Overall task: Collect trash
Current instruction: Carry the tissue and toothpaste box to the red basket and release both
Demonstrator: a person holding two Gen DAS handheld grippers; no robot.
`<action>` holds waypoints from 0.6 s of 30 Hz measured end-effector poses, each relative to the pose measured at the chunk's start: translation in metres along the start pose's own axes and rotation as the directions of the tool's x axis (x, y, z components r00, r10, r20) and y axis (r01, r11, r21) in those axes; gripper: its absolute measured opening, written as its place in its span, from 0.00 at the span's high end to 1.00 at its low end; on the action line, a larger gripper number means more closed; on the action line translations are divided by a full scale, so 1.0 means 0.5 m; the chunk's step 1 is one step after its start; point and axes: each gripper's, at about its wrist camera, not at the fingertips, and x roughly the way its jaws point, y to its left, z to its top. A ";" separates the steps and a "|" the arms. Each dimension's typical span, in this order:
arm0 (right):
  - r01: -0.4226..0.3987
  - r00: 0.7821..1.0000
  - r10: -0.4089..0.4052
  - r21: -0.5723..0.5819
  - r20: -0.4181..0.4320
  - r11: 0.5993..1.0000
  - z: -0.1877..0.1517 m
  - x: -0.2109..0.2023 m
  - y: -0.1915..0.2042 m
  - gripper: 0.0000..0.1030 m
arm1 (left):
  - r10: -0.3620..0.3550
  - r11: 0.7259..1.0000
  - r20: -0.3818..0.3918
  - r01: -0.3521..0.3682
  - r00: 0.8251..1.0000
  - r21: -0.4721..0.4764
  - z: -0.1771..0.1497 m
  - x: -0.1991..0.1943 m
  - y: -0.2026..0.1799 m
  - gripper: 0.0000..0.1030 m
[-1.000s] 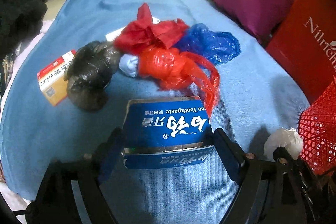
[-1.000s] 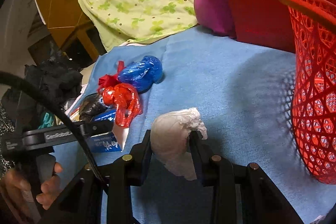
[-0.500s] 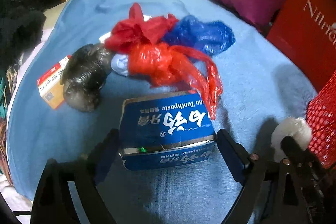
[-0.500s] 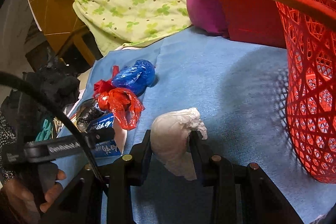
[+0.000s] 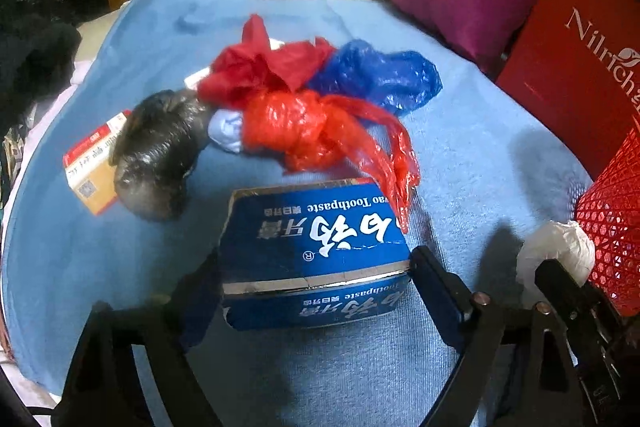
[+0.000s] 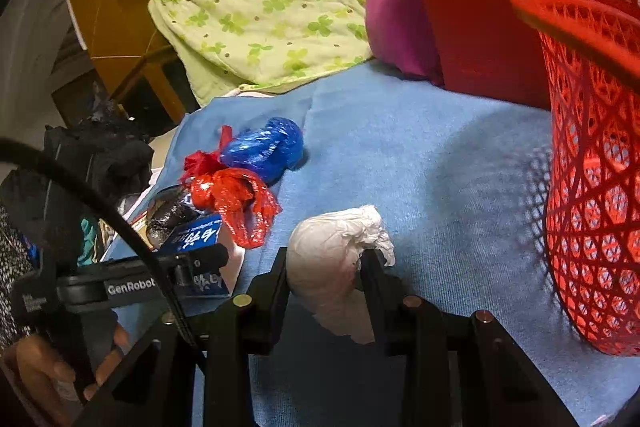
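Between the jaws of the left tongs (image 5: 316,267) a blue toothpaste box (image 5: 316,243) is framed on the blue bed cover (image 5: 460,155). The jaws have just been closing a little, yet they stand wide, with the box between them; whether the pads press on it cannot be told. The box is judged light, hollow and easily crushed, so its two long side walls are best taken with mild pressure. A soft white plastic bundle (image 6: 332,259) is clenched in the right tongs (image 6: 326,267), beside the red mesh basket (image 6: 592,187). Beyond the box lie red, blue and black bags. Compared with a second ago, the box is seated slightly deeper between the left jaws; the right grip is unchanged.
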 end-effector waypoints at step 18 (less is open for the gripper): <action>-0.073 0.987 0.074 -0.012 0.142 0.997 0.012 -0.190 0.020 0.64 | -0.092 0.987 0.221 0.060 0.971 0.148 -0.009 -0.246 -0.008 0.13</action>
